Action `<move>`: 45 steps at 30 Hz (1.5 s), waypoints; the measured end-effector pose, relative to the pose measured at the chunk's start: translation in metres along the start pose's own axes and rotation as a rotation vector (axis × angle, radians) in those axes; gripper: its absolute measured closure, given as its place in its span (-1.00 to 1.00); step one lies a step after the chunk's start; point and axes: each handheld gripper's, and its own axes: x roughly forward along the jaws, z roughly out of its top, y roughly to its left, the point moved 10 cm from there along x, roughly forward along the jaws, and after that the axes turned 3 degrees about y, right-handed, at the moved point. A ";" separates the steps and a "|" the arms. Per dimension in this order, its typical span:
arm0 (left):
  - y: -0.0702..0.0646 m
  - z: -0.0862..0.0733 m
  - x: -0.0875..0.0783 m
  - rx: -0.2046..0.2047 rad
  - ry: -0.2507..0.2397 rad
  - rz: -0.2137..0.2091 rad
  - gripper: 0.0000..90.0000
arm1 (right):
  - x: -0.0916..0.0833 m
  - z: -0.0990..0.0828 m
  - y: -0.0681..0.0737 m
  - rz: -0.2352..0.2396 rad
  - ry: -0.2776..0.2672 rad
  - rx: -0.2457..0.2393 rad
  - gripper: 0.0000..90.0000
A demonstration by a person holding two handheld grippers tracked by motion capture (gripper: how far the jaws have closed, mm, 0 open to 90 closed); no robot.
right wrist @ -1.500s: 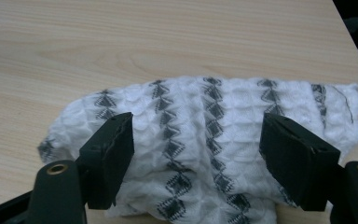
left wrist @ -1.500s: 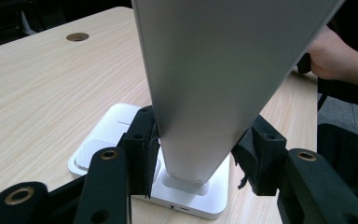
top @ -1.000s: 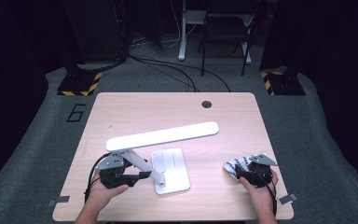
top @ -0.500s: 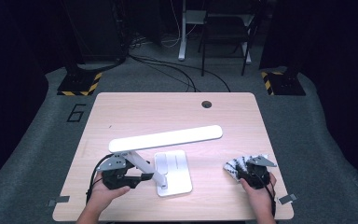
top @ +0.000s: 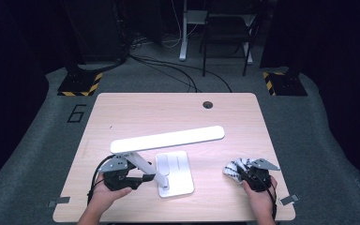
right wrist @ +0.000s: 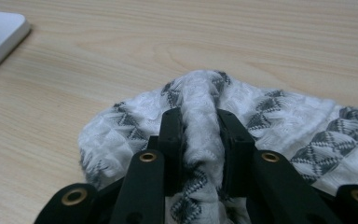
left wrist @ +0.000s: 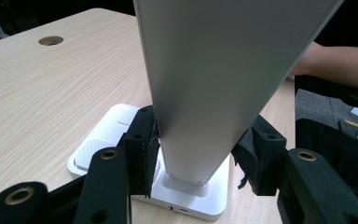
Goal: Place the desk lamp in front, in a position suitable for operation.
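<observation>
A: Where's my left gripper (top: 143, 179)?

B: Lower left of the high view, low on the table (top: 122, 112). Its jaws stand on either side of the white arm of the desk lamp (top: 168, 140), just above the lamp's base (top: 180, 164). In the left gripper view the arm (left wrist: 214, 93) fills the gap between them; the left pad touches it, and the right pad sits right at its edge.

A: So I'm holding it?

B: It looks clamped at a middling width.

A: And my right gripper (top: 240, 172)?

B: Lower right of the frame, on the cloth (top: 233, 168). I've just been closing those jaws, and now they're narrow, pinching a raised fold of the white cloth with the grey pattern (right wrist: 200, 116). The rest of it lies bunched on the wood around the pads.

A: Where's the lamp head?

B: It stretches across the middle of the table, well apart from the cloth.
</observation>
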 end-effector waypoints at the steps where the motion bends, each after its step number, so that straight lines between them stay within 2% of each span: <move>1: 0.000 0.000 0.000 0.002 0.004 -0.005 0.18 | -0.002 0.001 0.002 0.003 -0.006 0.001 0.64; 8: 0.000 0.000 0.000 -0.004 0.005 -0.004 0.18 | -0.016 0.011 0.018 0.018 -0.078 -0.062 0.65; 10: 0.000 0.000 0.000 -0.005 0.003 -0.005 0.18 | -0.017 0.013 0.022 0.030 -0.087 -0.055 0.64; 11: 0.000 0.000 0.001 -0.005 -0.005 0.000 0.18 | -0.019 0.017 0.032 0.054 -0.098 -0.061 0.64; 15: 0.000 0.000 0.002 -0.010 -0.007 0.007 0.18 | -0.020 0.024 0.054 0.091 -0.104 -0.107 0.64; 16: 0.000 0.000 0.002 -0.010 -0.007 0.007 0.18 | -0.020 0.024 0.054 0.091 -0.104 -0.107 0.64; 17: 0.000 0.000 0.002 -0.008 -0.003 0.003 0.18 | -0.021 0.026 0.067 0.120 -0.105 -0.130 0.64; 18: 0.000 0.000 0.002 -0.008 -0.003 0.003 0.18 | -0.021 0.026 0.067 0.120 -0.105 -0.130 0.64; 19: 0.000 0.000 0.002 -0.009 -0.009 0.002 0.18 | -0.022 0.029 0.081 0.155 -0.110 -0.145 0.64; 21: 0.000 0.000 0.002 -0.010 -0.010 0.003 0.18 | -0.023 0.033 0.091 0.179 -0.122 -0.158 0.64; 22: 0.000 0.000 0.002 -0.010 -0.010 0.003 0.18 | -0.023 0.033 0.091 0.179 -0.122 -0.158 0.64; 23: 0.000 0.000 0.002 -0.010 -0.014 0.006 0.18 | -0.026 0.038 0.102 0.205 -0.132 -0.169 0.64; 25: 0.000 0.000 0.002 -0.011 -0.016 0.007 0.18 | -0.027 0.043 0.112 0.229 -0.141 -0.185 0.64; 26: 0.000 0.000 0.002 -0.011 -0.016 0.007 0.18 | -0.027 0.043 0.112 0.229 -0.141 -0.185 0.64; 27: 0.000 0.000 0.003 -0.012 -0.016 0.007 0.18 | -0.027 0.045 0.118 0.246 -0.143 -0.189 0.63; 28: 0.000 0.000 0.003 -0.011 -0.016 0.006 0.18 | -0.026 0.049 0.129 0.260 -0.141 -0.220 0.63; 31: 0.000 0.000 0.002 -0.011 -0.015 0.005 0.18 | -0.024 0.054 0.142 0.279 -0.142 -0.249 0.63; 32: 0.000 0.000 0.002 -0.011 -0.015 0.005 0.18 | -0.024 0.054 0.142 0.279 -0.142 -0.249 0.63; 33: 0.000 -0.001 0.002 -0.010 -0.010 0.000 0.18 | -0.024 0.056 0.151 0.292 -0.142 -0.274 0.62; 34: 0.000 -0.001 0.002 -0.010 -0.010 0.000 0.18 | -0.024 0.056 0.151 0.292 -0.142 -0.274 0.62; 36: 0.000 0.000 0.003 -0.011 -0.016 0.005 0.18 | -0.022 0.058 0.160 0.308 -0.139 -0.290 0.62; 39: 0.000 0.000 0.003 -0.012 -0.015 0.005 0.18 | -0.018 0.058 0.170 0.335 -0.132 -0.285 0.62; 45: 0.000 -0.001 0.003 -0.009 -0.014 0.006 0.18 | -0.011 0.053 0.186 0.361 -0.110 -0.310 0.62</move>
